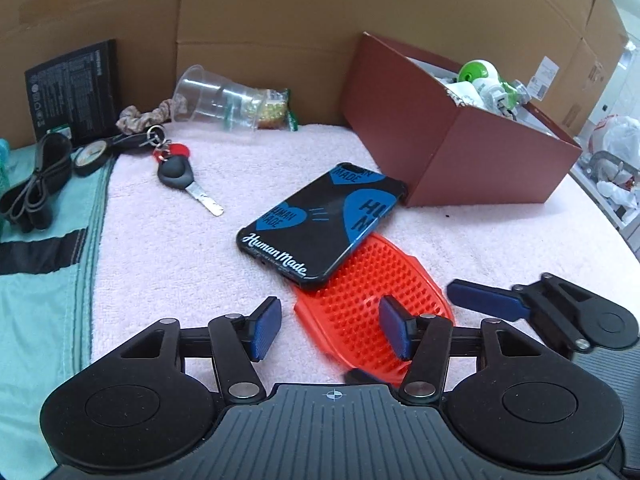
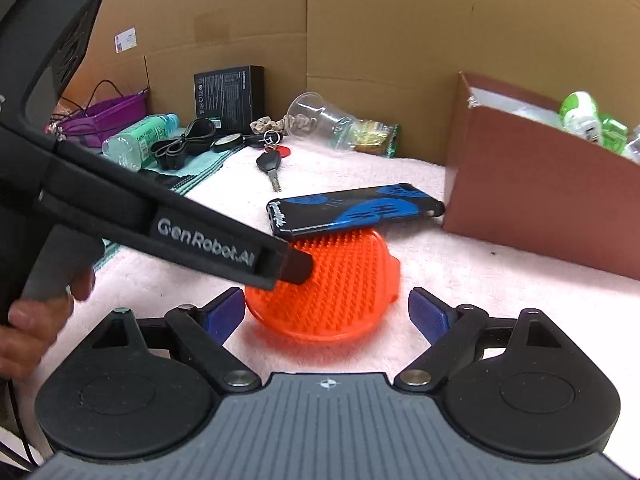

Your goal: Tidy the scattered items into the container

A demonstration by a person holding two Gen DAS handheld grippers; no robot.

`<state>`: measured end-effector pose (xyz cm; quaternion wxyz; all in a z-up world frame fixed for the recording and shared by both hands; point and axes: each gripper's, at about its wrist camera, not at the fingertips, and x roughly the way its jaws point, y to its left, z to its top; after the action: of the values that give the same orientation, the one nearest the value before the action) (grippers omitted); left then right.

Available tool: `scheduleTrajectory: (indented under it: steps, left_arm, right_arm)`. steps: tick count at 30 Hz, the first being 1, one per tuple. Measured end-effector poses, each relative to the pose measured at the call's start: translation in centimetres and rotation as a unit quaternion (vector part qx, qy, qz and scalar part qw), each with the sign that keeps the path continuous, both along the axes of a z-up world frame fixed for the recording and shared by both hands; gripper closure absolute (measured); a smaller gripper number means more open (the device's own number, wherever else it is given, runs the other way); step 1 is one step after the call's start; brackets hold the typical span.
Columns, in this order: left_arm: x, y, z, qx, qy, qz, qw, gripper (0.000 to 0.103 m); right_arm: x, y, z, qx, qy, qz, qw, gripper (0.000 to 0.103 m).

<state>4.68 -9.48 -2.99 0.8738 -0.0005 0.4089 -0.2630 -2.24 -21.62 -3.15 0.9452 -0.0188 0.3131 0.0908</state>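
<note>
An orange spiky silicone brush [image 1: 372,304] [image 2: 332,284] lies on the pink towel, its far end under a black-and-blue phone case [image 1: 320,220] [image 2: 356,210]. My left gripper [image 1: 330,330] is open just above the brush's near end, its right pad in front of the brush. My right gripper [image 2: 326,312] is open with the brush's near edge between its fingers; one of its blue fingers shows in the left wrist view [image 1: 484,300]. The left gripper's body [image 2: 160,220] crosses the right wrist view. The brown box [image 1: 460,148] [image 2: 532,200] holds several items.
A car key [image 1: 180,176] [image 2: 270,166], scrunchie [image 1: 144,114], tipped clear cup [image 1: 216,98] [image 2: 320,118], snack packet [image 2: 376,136], black box [image 1: 72,88] [image 2: 228,96], black strap [image 1: 36,184], water bottle [image 2: 136,140] and purple basket [image 2: 104,114] lie beyond. Cardboard walls [image 1: 280,8] stand behind.
</note>
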Motion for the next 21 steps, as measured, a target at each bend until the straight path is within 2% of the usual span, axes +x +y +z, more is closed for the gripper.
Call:
scheduleTrajectory:
  steps: [3, 4, 7, 8, 10, 12, 15, 18, 21]
  left_arm:
    - [0.1, -0.7, -0.1, 0.008, -0.007, -0.015, 0.9998, 0.039]
    - [0.1, -0.8, -0.1, 0.014, -0.011, -0.018, 0.9997, 0.047]
    - [0.1, -0.7, -0.2, 0.014, -0.011, -0.018, 0.9997, 0.048]
    - [-0.1, -0.6, -0.1, 0.013, -0.010, -0.018, 0.9997, 0.048]
    - [-0.5, -0.5, -0.1, 0.007, -0.006, -0.023, 0.9997, 0.039]
    - [-1.0, -0.5, -0.1, 0.003, -0.002, -0.029, 0.9996, 0.037]
    - [-2.1, -0.8, 0.1, 0.012, -0.008, -0.031, 0.9994, 0.052]
    - [-3.4, -1.2, 0.5, 0.012, -0.012, -0.033, 0.9993, 0.054]
    - [-4.8, -1.7, 1.2, 0.015, -0.019, -0.031, 0.9992, 0.061]
  right_arm:
    - [1.1, 0.1, -0.5, 0.000, 0.008, -0.004, 1.000, 0.010]
    - [1.5, 0.1, -0.7, 0.001, 0.012, -0.007, 1.000, 0.009]
    - [2.1, -0.1, -0.9, 0.007, 0.014, -0.013, 1.000, 0.009]
    - [2.0, -0.1, -0.9, 0.007, 0.014, -0.012, 1.000, 0.009]
    - [1.7, -0.1, -0.9, 0.004, 0.011, -0.011, 1.000, 0.010]
    - [1.2, -0.2, -0.8, 0.005, 0.010, -0.009, 1.000, 0.011]
    - [0.3, -0.4, -0.6, 0.003, 0.009, -0.007, 1.000, 0.011]
    - [-1.1, -0.7, 0.0, 0.001, 0.003, -0.012, 1.000, 0.013]
    - [-2.6, -1.1, 0.6, -0.001, -0.003, -0.014, 1.000, 0.013]
